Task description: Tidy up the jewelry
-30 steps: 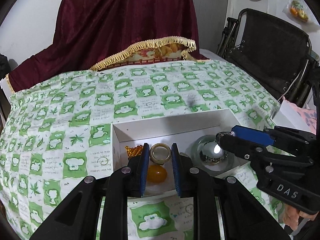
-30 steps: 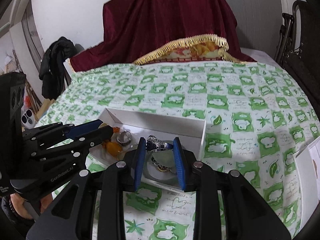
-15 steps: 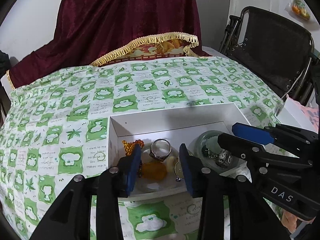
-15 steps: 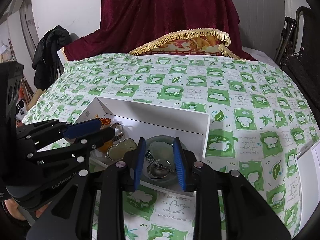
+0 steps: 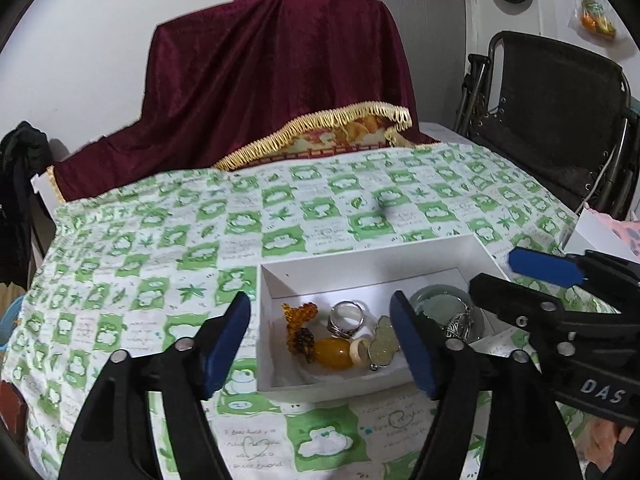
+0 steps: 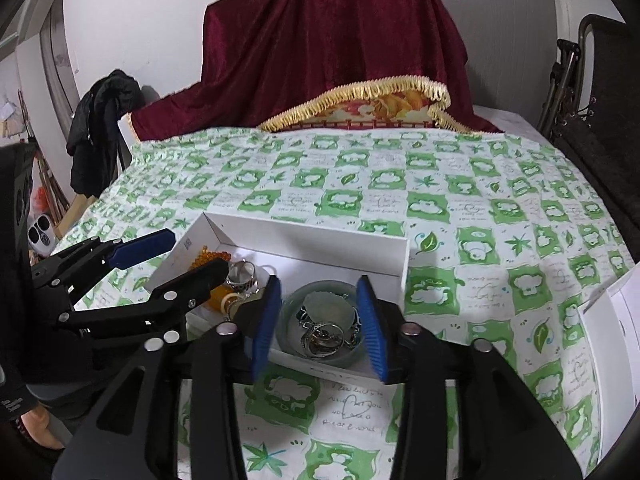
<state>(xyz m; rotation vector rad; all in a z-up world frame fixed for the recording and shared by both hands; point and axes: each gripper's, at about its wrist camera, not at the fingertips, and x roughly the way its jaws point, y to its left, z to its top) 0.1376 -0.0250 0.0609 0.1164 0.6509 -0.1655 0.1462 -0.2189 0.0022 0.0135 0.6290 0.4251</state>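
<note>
White box [image 5: 360, 276] w/ jewelry under L hand-held gripper [image 5: 320, 344] | jaws opening, empty

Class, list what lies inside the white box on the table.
The white box holds an amber bead strand, a silver ring, an amber stone, a pale pendant and a glass dish of silver pieces. Its near corners are hidden behind gripper fingers.

Two fisheye cameras, one on each handheld gripper, looked forward and steeply downward along their fingers, close above a table with a green-and-white cloth [image 5: 120, 264]. The left view sat left of the white box [image 5: 360, 264], the right view right of it. Both shared the box [image 6: 320, 240] and maroon drape [image 6: 332, 40] behind.
</note>
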